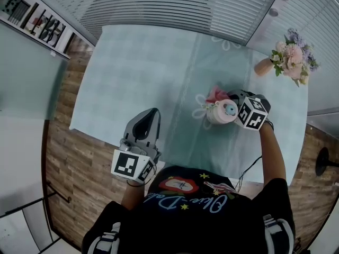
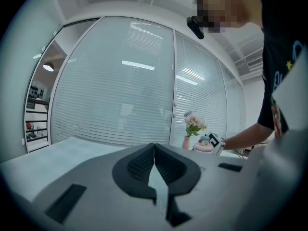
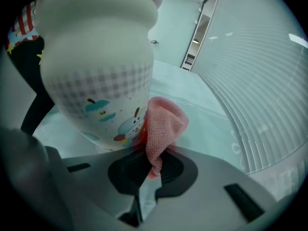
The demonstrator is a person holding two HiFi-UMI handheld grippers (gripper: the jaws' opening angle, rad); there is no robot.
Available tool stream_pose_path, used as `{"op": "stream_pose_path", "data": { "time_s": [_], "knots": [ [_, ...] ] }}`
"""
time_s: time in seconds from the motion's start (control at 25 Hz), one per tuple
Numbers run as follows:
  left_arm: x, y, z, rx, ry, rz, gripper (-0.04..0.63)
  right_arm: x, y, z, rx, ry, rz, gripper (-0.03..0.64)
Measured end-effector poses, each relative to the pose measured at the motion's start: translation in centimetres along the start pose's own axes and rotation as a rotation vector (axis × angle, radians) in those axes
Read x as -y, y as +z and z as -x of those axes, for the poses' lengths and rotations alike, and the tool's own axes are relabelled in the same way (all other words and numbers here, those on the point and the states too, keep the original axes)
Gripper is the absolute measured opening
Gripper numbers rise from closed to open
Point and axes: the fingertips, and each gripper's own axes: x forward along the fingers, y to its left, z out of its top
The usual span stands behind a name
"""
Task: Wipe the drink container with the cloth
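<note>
The drink container (image 1: 222, 111), white with cartoon prints, stands on the pale green table (image 1: 137, 62). We see the right gripper (image 3: 151, 165) pinching a pink cloth (image 3: 163, 124) that touches the container's side. The left gripper (image 2: 154, 146), jaws pressed together on nothing, hangs well apart near the table's front edge.

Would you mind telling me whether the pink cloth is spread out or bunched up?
Bunched up: the pink cloth is pinched in the right hand-held gripper, folded against the drink container.
</note>
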Motion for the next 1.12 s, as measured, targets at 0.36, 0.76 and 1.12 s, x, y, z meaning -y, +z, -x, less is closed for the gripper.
{"op": "stream_pose_path", "data": {
  "time_s": [0.36, 0.76, 1.12],
  "knots": [
    [0.0, 0.0, 0.5, -0.003, 0.007, -0.001, 0.005, -0.3, -0.6, -0.7, -0.036, 0.009, 0.022, 0.014],
    [0.4, 0.0, 0.3, -0.005, -0.02, -0.008, 0.005, 0.6, -0.3, 0.9, 0.037, -0.09, -0.077, 0.014],
    [1.8, 0.3, -0.9, -0.002, -0.101, -0.025, 0.005, 1.1, -1.0, 5.3, 0.127, -0.266, -0.248, 0.014]
  ]
}}
